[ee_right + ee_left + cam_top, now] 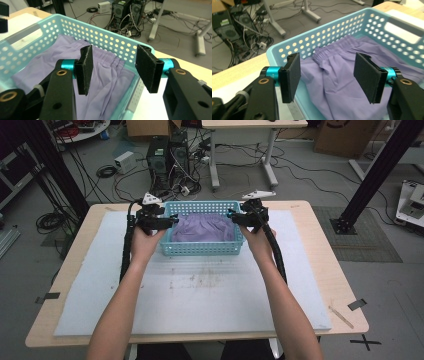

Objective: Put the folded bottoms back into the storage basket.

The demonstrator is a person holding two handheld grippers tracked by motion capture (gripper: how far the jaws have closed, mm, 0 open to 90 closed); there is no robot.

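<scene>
Purple cloth (205, 229), crumpled, gathered elastic waistband

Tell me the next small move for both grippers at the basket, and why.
Probably draw both grippers back from the basket. The left gripper and right gripper stand open with nothing between the pads, each at one end of the basket over its rim. The purple cloth already lies inside, touched by neither, so the placing looks done and the hands only need to clear.
</scene>
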